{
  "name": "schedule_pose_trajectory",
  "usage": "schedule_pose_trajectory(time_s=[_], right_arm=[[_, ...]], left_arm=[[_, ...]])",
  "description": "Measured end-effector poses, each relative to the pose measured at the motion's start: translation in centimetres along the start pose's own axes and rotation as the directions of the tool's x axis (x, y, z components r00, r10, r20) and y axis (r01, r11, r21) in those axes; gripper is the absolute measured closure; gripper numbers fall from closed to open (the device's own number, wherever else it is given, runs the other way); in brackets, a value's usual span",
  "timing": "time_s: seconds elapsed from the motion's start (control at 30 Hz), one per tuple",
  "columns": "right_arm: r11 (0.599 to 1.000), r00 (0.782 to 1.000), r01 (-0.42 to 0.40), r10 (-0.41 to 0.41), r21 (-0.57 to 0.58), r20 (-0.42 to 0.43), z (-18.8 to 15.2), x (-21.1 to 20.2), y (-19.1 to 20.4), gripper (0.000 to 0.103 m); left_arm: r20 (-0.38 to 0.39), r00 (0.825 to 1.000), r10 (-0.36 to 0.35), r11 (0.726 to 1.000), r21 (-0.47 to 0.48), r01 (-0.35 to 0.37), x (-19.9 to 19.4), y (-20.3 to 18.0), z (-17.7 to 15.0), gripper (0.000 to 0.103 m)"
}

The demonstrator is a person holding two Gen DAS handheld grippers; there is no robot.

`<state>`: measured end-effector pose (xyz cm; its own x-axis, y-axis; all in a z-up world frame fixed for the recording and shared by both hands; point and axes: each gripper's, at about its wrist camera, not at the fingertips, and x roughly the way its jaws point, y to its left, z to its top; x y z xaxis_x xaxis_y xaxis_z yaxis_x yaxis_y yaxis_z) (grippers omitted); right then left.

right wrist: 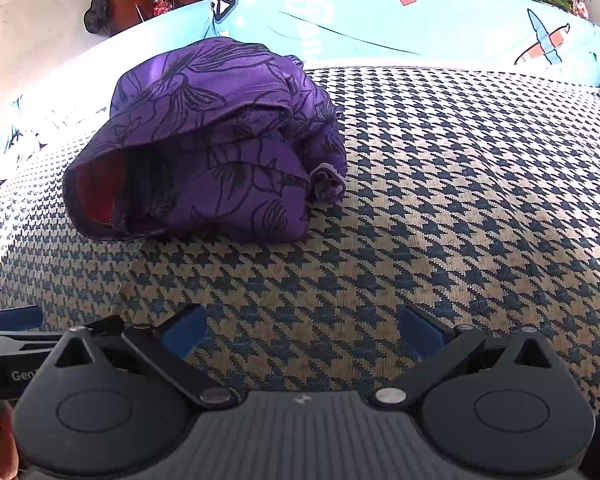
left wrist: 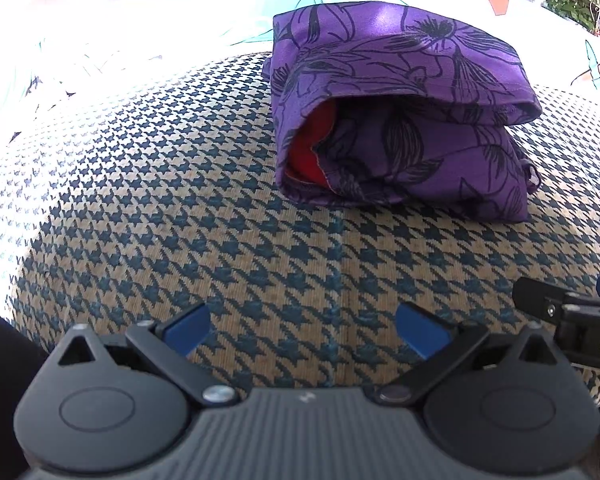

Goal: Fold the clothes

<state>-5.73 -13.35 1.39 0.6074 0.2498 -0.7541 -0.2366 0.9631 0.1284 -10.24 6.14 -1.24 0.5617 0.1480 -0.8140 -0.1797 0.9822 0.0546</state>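
Two handheld grippers hover low over a houndstooth-patterned cushion (left wrist: 180, 208), both empty. The left gripper (left wrist: 302, 330) sits at the bottom of the left wrist view, its blue-padded jaws spread wide with nothing between them. The right gripper (right wrist: 300, 332), at the bottom of the right wrist view, is spread just as wide and is also empty.

A purple floral garment (left wrist: 400, 112) lies on the cushion, well apart from both grippers: upper right of centre in the left view, upper left in the right view. It is already a compact, layered bundle, with a red lining (left wrist: 312, 148) showing at its open end. The folding looks largely done; a small bunched end (right wrist: 329, 182) sticks out at one side and may need tucking.

The bundle's long axis runs roughly left to right across both frames. Behind it lies a light blue printed sheet (right wrist: 420, 28).
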Motion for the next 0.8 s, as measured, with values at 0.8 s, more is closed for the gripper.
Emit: schedule_pose_trajectory(time_s=[0.8], right_arm=[[1.0, 1.0, -0.002, 0.002, -0.002, -0.002, 0.03, 0.08, -0.05, 0.0]], left_arm=[[0.005, 1.0, 0.003, 1.0, 0.013, -0.003, -0.13, -0.23, 0.02, 0.0]])
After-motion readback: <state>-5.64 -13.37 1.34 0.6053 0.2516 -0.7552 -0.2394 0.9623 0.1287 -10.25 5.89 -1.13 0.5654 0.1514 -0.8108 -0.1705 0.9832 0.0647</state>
